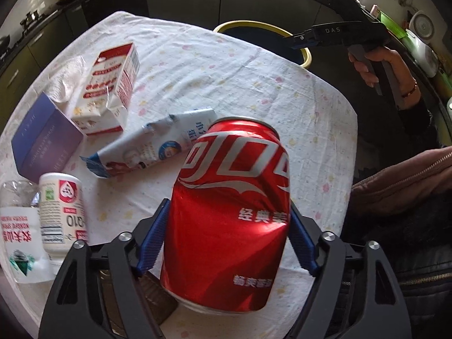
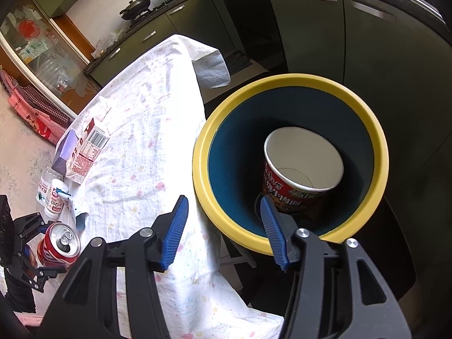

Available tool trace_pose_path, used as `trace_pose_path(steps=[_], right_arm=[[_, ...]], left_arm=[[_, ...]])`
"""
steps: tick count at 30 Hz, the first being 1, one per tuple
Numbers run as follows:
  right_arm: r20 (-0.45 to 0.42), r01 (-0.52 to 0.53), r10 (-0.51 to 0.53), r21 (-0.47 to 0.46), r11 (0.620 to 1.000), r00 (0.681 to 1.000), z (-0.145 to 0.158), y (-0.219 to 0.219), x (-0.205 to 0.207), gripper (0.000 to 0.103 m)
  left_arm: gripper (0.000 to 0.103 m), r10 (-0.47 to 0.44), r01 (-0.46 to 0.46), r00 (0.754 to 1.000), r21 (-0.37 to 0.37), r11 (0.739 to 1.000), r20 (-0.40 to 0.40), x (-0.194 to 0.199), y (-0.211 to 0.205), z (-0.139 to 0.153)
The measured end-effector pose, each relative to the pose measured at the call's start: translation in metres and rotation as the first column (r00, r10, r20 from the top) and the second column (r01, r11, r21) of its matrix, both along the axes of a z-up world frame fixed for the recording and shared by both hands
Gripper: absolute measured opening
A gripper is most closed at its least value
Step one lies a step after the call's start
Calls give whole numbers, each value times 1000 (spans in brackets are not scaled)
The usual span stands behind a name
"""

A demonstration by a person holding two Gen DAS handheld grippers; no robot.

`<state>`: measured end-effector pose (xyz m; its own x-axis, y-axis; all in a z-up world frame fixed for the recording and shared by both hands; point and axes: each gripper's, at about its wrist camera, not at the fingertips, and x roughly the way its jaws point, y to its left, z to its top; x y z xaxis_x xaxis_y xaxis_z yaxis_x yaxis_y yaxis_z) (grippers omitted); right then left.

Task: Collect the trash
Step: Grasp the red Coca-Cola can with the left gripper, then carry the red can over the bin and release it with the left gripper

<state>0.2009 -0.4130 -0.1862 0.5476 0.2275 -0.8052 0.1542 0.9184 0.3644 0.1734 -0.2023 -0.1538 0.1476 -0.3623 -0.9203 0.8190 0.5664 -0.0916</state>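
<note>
A dented red cola can [image 1: 231,212] stands upright on the white cloth-covered table [image 1: 226,79]. It sits between the blue pads of my left gripper [image 1: 229,206], which is open; the pads lie close beside the can's sides with a thin gap. The right wrist view shows the same can [image 2: 60,243] at the lower left. My right gripper [image 2: 223,199] is open and empty, hovering over the rim of the yellow-rimmed bin [image 2: 378,130] beside the table. A red instant-noodle cup [image 2: 305,158] stands inside the bin. The left wrist view also shows the right gripper [image 1: 295,42] above the bin [image 1: 254,24].
On the table lie a red-and-white milk carton [image 1: 110,84], a crushed blue-and-white carton [image 1: 152,147], a purple box [image 1: 48,141], a white supplement bottle [image 1: 60,209] and a clear water bottle [image 1: 17,226]. A person's jacket [image 1: 409,197] is at the table's right edge. Kitchen cabinets stand behind.
</note>
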Motion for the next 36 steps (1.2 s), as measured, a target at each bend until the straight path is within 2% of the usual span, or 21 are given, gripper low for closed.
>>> trace_pose_path(steps=[3,5,8,11,16,19,25,28,31,36], right_arm=[[0,1,-1,5,1000,1000,-2,-1,-1,52],[1,0,0,8,1000,1000,-3,-2,-3,52],[6,0,-1,14,1000,1000,-2,-2,-5,52],[25,8,-8,18,1000,1000,1,-5,-10,52],[80,40,-40,6,999,996,12,-13,-23,52],[118,79,-77,-11,997,990,18,-23,-32,52],[154,162,-156,-25,986,976,22,-54,-56,52],[157,205,-199,-21,979,967,20,-72,-71,52],[146,246,-243,-9,969,959,14,-90,-84,52],[106,288,-288,10,957,952,-2,-111,-97,52]], left_arm=[[79,1,-1,1000,8,1000,-4,-1,-4,-6],[71,12,-12,1000,8,1000,-4,0,-6,-8],[71,21,-21,1000,-5,1000,6,0,-8,-4],[71,29,-28,999,-17,999,31,-3,-11,6],[71,30,-25,997,-66,998,71,-6,-29,42],[71,15,-8,997,-102,995,72,5,-60,63],[71,-62,66,998,-145,987,31,46,-150,78],[71,-100,94,995,-138,986,-31,70,-205,67],[71,-117,108,990,-103,989,-82,98,-261,42],[71,-80,76,989,-32,997,-128,133,-327,2]])
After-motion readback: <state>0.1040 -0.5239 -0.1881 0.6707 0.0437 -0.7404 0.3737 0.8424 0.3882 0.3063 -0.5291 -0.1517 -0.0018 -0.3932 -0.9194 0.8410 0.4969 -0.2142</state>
